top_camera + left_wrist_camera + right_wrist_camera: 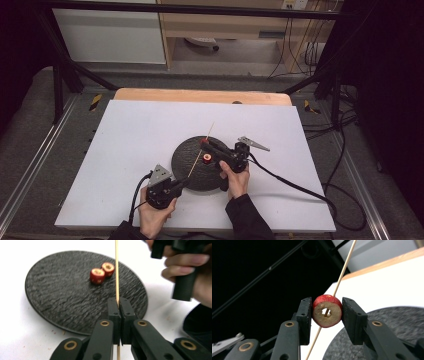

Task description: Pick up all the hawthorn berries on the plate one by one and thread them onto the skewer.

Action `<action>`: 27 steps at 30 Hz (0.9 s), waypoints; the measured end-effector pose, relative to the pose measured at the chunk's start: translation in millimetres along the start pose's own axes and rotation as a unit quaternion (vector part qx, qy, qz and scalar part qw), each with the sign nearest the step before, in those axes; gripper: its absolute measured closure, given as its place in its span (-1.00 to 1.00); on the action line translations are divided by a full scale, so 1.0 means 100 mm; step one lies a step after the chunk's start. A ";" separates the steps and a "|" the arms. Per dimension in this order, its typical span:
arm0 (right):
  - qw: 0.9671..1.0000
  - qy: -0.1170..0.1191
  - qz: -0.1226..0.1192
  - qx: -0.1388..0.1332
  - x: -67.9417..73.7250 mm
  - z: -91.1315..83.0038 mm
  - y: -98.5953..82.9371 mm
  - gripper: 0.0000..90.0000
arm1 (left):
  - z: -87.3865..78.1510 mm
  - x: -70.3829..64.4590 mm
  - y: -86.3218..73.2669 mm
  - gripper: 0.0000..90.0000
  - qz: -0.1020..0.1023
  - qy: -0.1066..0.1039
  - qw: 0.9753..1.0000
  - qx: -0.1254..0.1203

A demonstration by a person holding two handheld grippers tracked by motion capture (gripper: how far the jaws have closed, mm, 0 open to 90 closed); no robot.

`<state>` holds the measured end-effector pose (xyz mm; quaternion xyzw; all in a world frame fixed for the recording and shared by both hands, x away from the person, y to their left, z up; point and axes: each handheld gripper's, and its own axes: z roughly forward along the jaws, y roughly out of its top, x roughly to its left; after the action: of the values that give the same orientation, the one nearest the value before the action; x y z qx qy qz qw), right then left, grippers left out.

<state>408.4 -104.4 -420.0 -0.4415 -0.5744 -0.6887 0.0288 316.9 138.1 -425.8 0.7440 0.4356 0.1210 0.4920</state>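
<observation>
- Right gripper view: right gripper [327,312] is clenched on a cored red fruit slice [327,311], the skewer [342,267] seemingly through its hole, above the plate [392,322].
- Left gripper [120,311] pinches the skewer's lower end.
- Thin stick likely snaps; slice soft, so squeeze its rim gently.
</observation>
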 end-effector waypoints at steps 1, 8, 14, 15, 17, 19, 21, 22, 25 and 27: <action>1.000 -0.002 -0.007 0.013 0.01 0.01 -0.02 0.37 | 0.01 0.01 0.00 0.96 -0.003 -0.002 1.000 0.002; 0.999 0.007 -0.002 0.038 0.05 0.00 -0.13 0.37 | 0.07 0.00 0.13 0.96 -0.001 -0.003 1.000 0.005; 0.998 0.007 -0.008 0.059 0.08 -0.02 -0.20 0.36 | 0.14 0.01 0.18 0.96 0.007 -0.003 1.000 0.003; 0.998 0.008 -0.010 0.061 0.08 -0.02 -0.21 0.36 | 0.14 0.00 0.19 0.96 0.010 -0.002 1.000 0.003; 0.998 0.008 -0.006 0.065 0.09 -0.02 -0.22 0.36 | 0.15 0.01 0.19 0.96 0.013 -0.002 1.000 0.003; 0.998 0.008 -0.007 0.068 0.09 -0.02 -0.25 0.36 | 0.16 0.02 0.20 0.96 0.014 -0.002 1.000 0.006; 0.997 0.004 -0.007 0.070 0.09 -0.02 -0.26 0.36 | 0.17 0.02 0.19 0.96 0.019 -0.002 1.000 0.007; 0.997 0.002 -0.011 0.071 0.09 -0.02 -0.26 0.35 | 0.17 0.03 0.19 0.96 0.022 -0.004 1.000 0.006; 0.997 -0.007 -0.026 0.070 0.10 -0.04 -0.24 0.17 | 0.14 0.05 0.19 0.96 0.028 -0.005 1.000 0.008; 0.997 -0.014 -0.038 0.064 0.11 -0.06 -0.19 0.00 | 0.11 0.07 0.18 0.96 0.034 -0.005 0.999 0.009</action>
<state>387.8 -98.0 -427.8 -0.4266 -0.6336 -0.6450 0.0226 337.5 134.4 -417.4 0.7635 0.4087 0.1303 0.4827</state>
